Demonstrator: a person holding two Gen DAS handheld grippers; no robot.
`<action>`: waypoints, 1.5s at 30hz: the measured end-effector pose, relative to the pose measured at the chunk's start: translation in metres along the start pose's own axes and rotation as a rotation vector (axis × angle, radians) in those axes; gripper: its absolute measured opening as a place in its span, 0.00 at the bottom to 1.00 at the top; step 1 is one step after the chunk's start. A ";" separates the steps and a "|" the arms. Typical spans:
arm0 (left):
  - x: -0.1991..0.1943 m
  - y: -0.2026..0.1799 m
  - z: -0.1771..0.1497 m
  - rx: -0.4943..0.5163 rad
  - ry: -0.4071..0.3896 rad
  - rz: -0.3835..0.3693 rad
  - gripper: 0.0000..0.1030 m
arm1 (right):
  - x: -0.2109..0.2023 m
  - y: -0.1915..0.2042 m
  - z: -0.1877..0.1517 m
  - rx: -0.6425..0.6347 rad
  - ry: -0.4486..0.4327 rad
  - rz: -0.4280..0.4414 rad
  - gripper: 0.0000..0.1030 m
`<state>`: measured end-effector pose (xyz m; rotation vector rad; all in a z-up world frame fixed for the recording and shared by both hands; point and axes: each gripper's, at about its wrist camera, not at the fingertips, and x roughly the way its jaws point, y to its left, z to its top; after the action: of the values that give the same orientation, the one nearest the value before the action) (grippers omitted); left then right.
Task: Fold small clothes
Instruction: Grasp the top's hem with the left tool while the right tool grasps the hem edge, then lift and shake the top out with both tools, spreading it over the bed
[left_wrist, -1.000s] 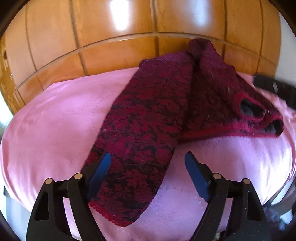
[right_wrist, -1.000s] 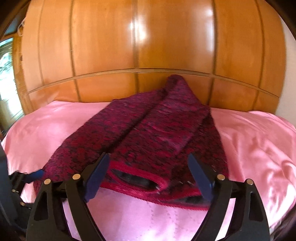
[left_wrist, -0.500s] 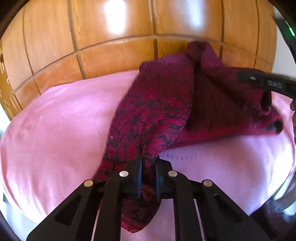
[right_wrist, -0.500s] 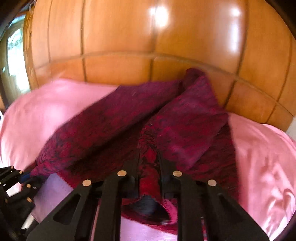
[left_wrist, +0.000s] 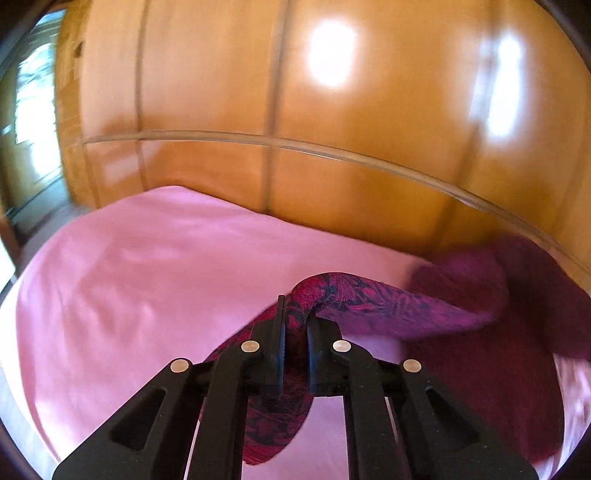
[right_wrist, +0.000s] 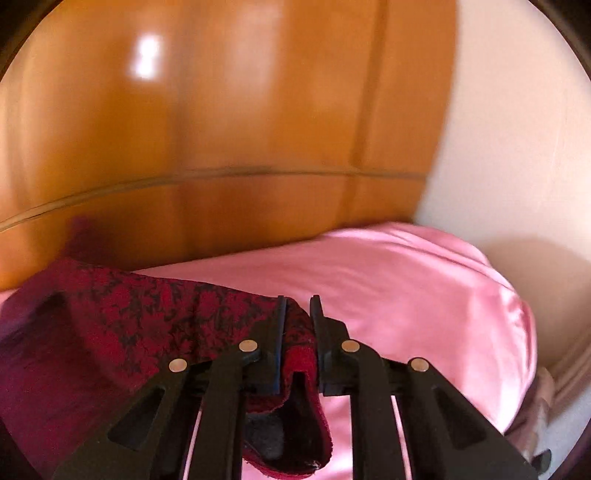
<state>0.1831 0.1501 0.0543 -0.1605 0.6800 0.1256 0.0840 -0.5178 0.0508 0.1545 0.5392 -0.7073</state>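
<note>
A dark red knitted garment (left_wrist: 424, 306) with a black floral pattern lies on a pink sheet (left_wrist: 140, 280). My left gripper (left_wrist: 295, 325) is shut on one end of it and holds it lifted; the cloth stretches to the right. In the right wrist view my right gripper (right_wrist: 297, 325) is shut on the red-trimmed end of the same garment (right_wrist: 140, 317), which stretches away to the left, with an edge hanging below the jaws.
A glossy wooden panelled headboard (left_wrist: 332, 155) rises right behind the bed. A cream wall (right_wrist: 517, 129) stands at the right. The pink sheet's right edge (right_wrist: 517, 332) drops off, with some pale cloth below it. A window shows at the far left (left_wrist: 33, 92).
Both grippers closed on the garment's ends a second ago to half a second ago, then lifted and drew apart, the left to the left, the right to the right.
</note>
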 end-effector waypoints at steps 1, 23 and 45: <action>0.014 0.005 0.013 -0.014 0.006 0.037 0.07 | 0.014 -0.007 0.003 0.016 0.024 -0.032 0.11; 0.025 -0.016 -0.083 -0.092 0.259 -0.371 0.53 | -0.059 0.067 -0.131 0.069 0.392 0.738 0.51; -0.041 -0.044 -0.129 -0.069 0.303 -0.594 0.11 | -0.154 0.067 -0.128 -0.134 0.231 0.788 0.15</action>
<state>0.0794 0.0798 -0.0143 -0.4468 0.9023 -0.4541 -0.0230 -0.3389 0.0191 0.3032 0.6820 0.1173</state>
